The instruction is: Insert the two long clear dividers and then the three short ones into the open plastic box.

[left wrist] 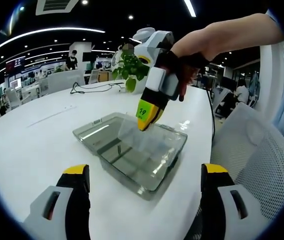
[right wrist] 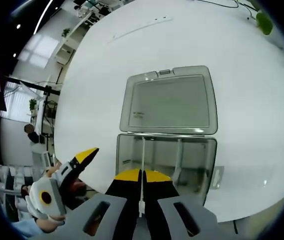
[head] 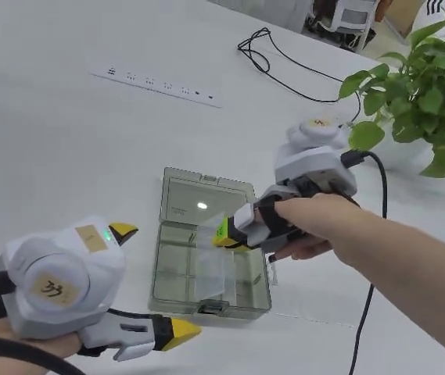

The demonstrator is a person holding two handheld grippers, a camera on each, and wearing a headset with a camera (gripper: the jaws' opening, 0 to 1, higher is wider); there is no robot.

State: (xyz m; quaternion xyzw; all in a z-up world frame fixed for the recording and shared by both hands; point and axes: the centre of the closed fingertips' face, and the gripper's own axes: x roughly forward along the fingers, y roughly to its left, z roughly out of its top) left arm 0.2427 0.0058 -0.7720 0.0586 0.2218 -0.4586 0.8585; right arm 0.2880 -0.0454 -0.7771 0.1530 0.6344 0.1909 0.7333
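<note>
Box (head: 156, 269): open on the white desk (head: 66, 156), lid (head: 206, 195) laid back, between the two grippers.
Left gripper (head: 152, 281): jaws spread wide, holding nothing, near the box's front-left corner.
Divider (head: 213, 269): clear sheet on edge, reaching down into the base; its long axis seems to run out from the jaws toward the hinge side.
Right gripper (right wrist: 142, 175): clamped on the divider's end, above the base.
Progress: some partitions seem seated, count unclear; this one not yet pressed home.

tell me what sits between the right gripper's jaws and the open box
A clear divider, pinched in the shut jaws of the right gripper, runs down to the open box. The right gripper view shows it edge-on as a thin line.
</note>
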